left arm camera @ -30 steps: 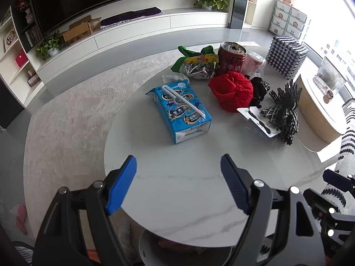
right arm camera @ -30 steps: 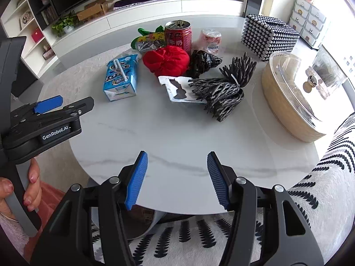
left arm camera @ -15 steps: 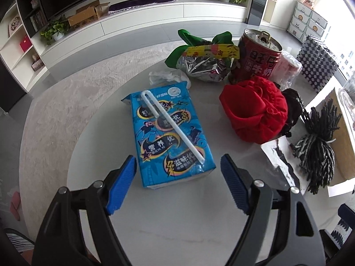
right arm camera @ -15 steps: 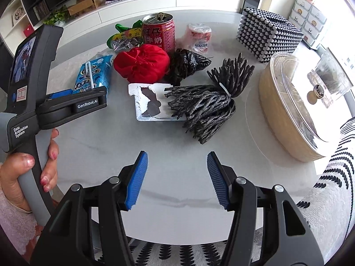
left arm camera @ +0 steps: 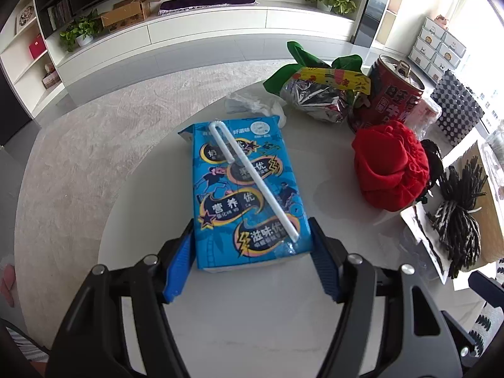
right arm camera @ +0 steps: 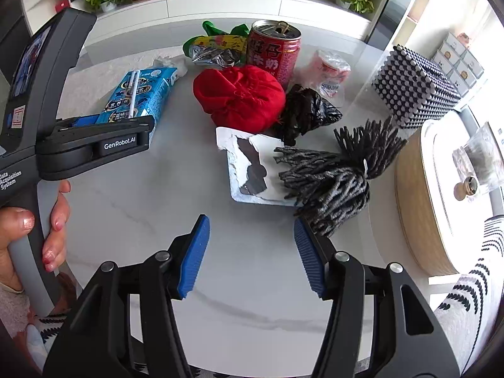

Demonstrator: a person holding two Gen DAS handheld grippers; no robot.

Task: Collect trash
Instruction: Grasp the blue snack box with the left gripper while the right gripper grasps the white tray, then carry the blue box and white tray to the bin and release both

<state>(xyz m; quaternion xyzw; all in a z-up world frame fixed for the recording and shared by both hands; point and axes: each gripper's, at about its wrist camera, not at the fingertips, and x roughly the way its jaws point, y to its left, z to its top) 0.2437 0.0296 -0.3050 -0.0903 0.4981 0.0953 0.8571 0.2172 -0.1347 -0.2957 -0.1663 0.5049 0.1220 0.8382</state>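
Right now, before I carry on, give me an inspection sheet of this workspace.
Surface: round white marble-look table, bare near the front edge.
Job's things: blue drink carton lying flat, white straw on top; red drink can upright; silver foil snack wrapper; black plastic bag; torn white wrapper.
Clutter: red knitted bundle; grey yarn tassel.
Grippers: left gripper closing, carton between its jaws; right gripper open, nothing held.
Cables: nothing seen.
Surroundings: grey rug, white cabinets.
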